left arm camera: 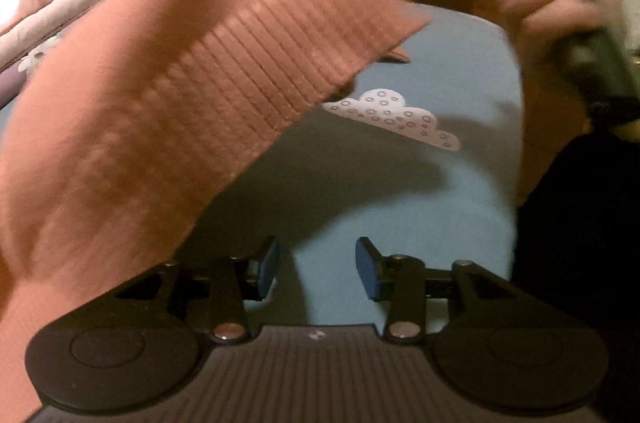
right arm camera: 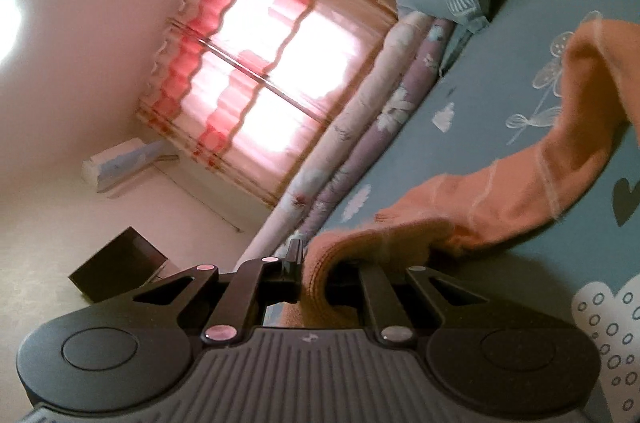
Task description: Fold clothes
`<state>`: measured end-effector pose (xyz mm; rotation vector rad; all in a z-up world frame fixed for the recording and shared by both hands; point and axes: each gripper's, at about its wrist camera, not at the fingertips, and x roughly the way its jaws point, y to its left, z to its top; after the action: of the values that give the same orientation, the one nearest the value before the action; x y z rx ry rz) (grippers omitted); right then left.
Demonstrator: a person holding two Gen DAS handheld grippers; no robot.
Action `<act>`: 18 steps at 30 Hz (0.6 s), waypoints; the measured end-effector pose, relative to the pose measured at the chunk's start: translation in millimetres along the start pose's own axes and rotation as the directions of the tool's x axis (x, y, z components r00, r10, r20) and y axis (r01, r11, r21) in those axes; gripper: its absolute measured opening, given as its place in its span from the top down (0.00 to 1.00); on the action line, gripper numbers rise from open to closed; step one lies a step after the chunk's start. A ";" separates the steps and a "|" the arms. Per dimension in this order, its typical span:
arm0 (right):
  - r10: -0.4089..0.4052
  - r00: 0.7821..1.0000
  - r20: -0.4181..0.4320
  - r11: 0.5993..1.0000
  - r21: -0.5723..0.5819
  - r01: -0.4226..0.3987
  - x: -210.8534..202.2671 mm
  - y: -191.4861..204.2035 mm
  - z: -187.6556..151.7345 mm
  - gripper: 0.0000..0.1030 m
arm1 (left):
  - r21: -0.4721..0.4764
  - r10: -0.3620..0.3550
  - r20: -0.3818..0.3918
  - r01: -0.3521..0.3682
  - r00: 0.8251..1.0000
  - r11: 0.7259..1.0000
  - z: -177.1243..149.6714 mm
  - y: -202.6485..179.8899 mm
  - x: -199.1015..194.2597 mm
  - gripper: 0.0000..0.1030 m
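Here the right gripper [right arm camera: 320, 279] clenches the pink sweater [right arm camera: 500, 191]; left gripper [left arm camera: 316, 269] released

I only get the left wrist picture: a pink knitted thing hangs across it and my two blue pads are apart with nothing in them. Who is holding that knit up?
Observer: The right gripper is. Its jaws are shut on the ribbed edge of the pink sweater.
Operator: Is the whole sweater in the air?
Observer: No. In the right wrist view it trails from the gripper down onto the blue bedsheet, and its far part lies there.
Operator: What is beyond the bed on that side?
Observer: A rolled floral quilt along the bed's edge, then a window with a pink and white curtain.
Operator: And my own gripper?
Observer: The left gripper is open over bare sheet.
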<state>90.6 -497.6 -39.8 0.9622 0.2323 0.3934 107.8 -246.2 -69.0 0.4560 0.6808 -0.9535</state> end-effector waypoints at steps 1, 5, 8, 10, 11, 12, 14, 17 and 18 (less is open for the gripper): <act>0.005 1.000 0.006 1.000 0.004 -0.005 -0.9 0.8 1.4 0.89 | -0.017 0.041 0.015 -0.040 0.999 0.999 1.5 3.7 3.5 0.56; -0.020 1.000 0.012 1.000 0.015 0.020 -5.5 -1.3 5.7 0.89 | -0.013 0.269 0.083 -0.269 0.960 0.963 1.5 19.7 -1.5 0.60; -0.082 0.997 -0.008 0.997 -0.004 0.082 -4.4 -0.9 6.7 0.89 | 0.010 0.341 0.142 -0.346 0.929 0.938 -2.9 29.6 -35.7 0.58; -0.140 0.989 -0.038 0.990 -0.023 0.139 -0.2 -1.1 6.2 0.86 | 0.037 0.359 0.176 -0.371 0.916 0.928 -4.2 35.8 -57.8 0.58; -0.168 0.984 -0.053 0.986 -0.026 0.167 2.1 -2.1 4.9 0.84 | 0.049 0.371 0.186 -0.386 0.910 0.921 -4.1 40.3 -67.8 0.58; -0.193 0.978 -0.073 0.981 -0.027 0.192 4.2 -3.4 3.6 0.81 | 0.044 0.376 0.184 -0.390 0.908 0.920 -2.7 45.1 -73.3 0.58; -0.255 0.959 -0.125 0.967 -0.053 0.250 10.0 -5.0 0.2 0.77 | -0.014 0.381 0.168 -0.385 0.909 0.923 1.6 60.9 -78.1 0.58; -0.344 0.921 -0.184 0.939 -0.097 0.331 16.4 -8.3 -7.0 0.66 | -0.095 0.385 0.130 -0.375 0.914 0.922 9.2 83.6 -68.8 0.57; -0.360 0.912 -0.195 0.932 -0.109 0.344 17.1 -9.3 -9.6 0.60 | -0.108 0.398 0.115 -0.386 0.910 0.916 11.8 88.8 -62.9 0.58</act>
<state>104.6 -487.9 -53.3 0.7855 0.5748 0.1685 162.6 -171.4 -10.9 0.4300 0.4783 -0.5657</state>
